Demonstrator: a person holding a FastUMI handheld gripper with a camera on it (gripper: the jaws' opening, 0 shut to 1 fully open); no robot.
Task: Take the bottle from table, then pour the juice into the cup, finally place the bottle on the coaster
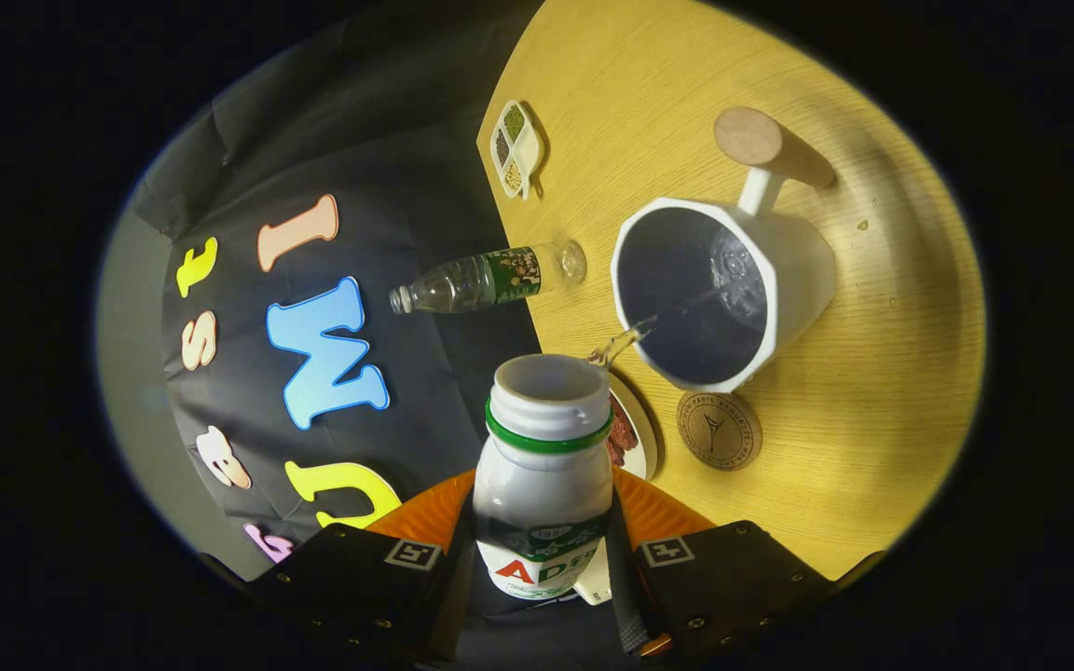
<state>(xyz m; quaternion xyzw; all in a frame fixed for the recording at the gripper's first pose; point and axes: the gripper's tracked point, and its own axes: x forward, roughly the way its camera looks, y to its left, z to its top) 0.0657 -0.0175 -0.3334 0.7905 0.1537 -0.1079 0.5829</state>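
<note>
The hand-held gripper (544, 568) was clamped on the tilted bottle (544, 485); juice (626, 340) streamed into the cup (719, 294) at 1 o'clock, coaster (719, 430) beside it.

Gripper camera rolled sideways, close above table (873, 391), facing forward

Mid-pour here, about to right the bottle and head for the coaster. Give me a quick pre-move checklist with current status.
1. Tool grip: both fingers press the white bottle at its sides. Ok.
2. Juice stream lands inside the cup. Ok.
3. Pour finished: liquid is leaving the mouth. Not ok, wait.
4. Coaster top is bare, beside the cup. Ok.
5. Path to the coaster: a small plate of food sits close beside it. Cannot tell clearance.
6. Spills: a few droplets on the table beyond the cup. Not ok.
</note>
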